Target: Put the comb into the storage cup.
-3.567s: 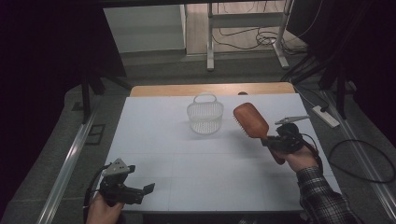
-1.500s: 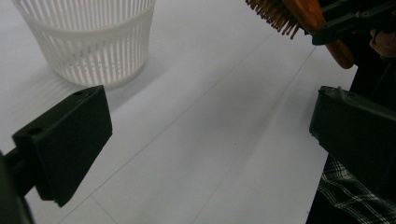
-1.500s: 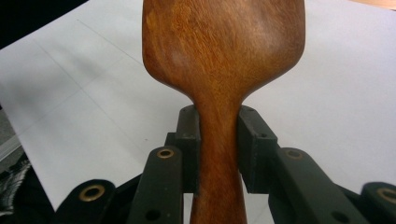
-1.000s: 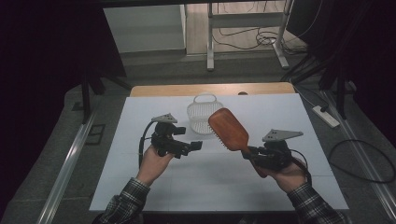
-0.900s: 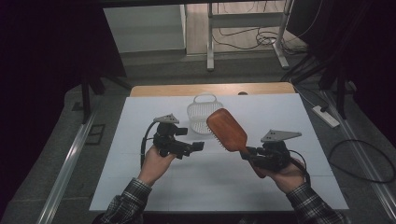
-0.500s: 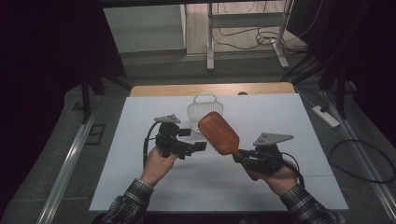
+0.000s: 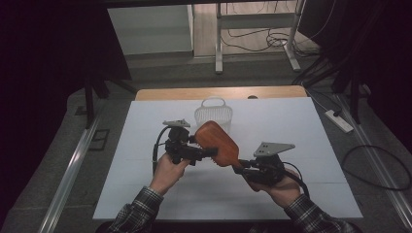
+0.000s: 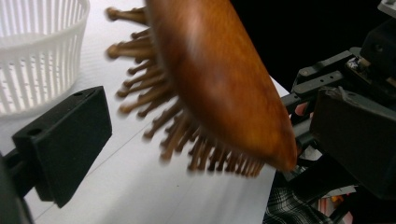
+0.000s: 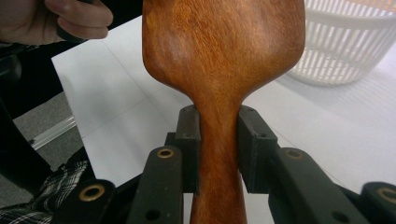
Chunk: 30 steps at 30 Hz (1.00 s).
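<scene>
Gripping the wooden hairbrush (image 9: 219, 60) by its handle, right claw (image 9: 218, 149) holds it between left claw (image 8: 205, 140) jaws.

A white slatted basket (image 7: 214, 114) is standing on the desk (image 7: 311, 126) near its far wooden edge. Beyond the desk, metal frame legs (image 7: 218, 39) are standing on the floor, and a power strip (image 7: 338, 121) is lying just beside the desk.
</scene>
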Tool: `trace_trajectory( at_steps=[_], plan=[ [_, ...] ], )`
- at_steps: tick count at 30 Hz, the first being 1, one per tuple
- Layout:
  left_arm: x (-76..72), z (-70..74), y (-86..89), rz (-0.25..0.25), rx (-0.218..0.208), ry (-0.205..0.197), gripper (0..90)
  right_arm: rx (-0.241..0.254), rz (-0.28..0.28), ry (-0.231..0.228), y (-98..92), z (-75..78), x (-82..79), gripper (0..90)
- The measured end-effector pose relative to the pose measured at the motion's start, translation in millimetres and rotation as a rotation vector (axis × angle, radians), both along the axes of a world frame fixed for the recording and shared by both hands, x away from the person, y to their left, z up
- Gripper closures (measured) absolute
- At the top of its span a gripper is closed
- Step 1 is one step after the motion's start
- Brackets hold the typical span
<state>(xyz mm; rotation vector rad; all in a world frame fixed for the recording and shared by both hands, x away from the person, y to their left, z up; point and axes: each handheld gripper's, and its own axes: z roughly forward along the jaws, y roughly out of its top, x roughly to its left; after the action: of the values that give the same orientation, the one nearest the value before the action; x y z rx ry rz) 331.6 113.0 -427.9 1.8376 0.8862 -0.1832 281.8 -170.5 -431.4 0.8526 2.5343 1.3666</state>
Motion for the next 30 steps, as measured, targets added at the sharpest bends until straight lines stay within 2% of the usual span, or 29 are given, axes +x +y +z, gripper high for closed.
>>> trace_trajectory(
  at_steps=[11,14,20,23,24,28,30],
  plan=[
    [0.7,-4.4,-7.1,-0.029,-0.033,0.052,0.2,0.005,0.027,-0.01,7.5,-2.6,-3.2,72.2],
    [0.9,-5.6,-7.4,-0.031,-0.04,0.071,3.6,0.002,0.028,-0.016,8.3,-3.0,-3.7,72.2],
    [1.2,-7.3,-4.3,-0.032,-0.084,0.104,20.2,-0.004,0.032,-0.029,9.4,-4.1,-4.0,72.1],
    [1.2,-7.2,-3.1,-0.025,-0.077,0.107,27.5,0.002,0.035,-0.032,9.3,-4.1,-3.7,72.2],
    [1.9,-8.1,-1.1,-0.035,-0.097,0.123,29.7,0.004,0.035,-0.031,9.1,-4.1,-3.5,72.1],
    [2.7,-9.6,0.0,-0.043,-0.118,0.139,35.2,-0.001,0.041,-0.032,9.1,-4.8,-2.8,72.1],
    [3.9,-11.7,2.3,-0.048,-0.154,0.165,39.3,-0.014,0.052,-0.031,9.2,-6.5,-1.0,72.1]
  ],
)
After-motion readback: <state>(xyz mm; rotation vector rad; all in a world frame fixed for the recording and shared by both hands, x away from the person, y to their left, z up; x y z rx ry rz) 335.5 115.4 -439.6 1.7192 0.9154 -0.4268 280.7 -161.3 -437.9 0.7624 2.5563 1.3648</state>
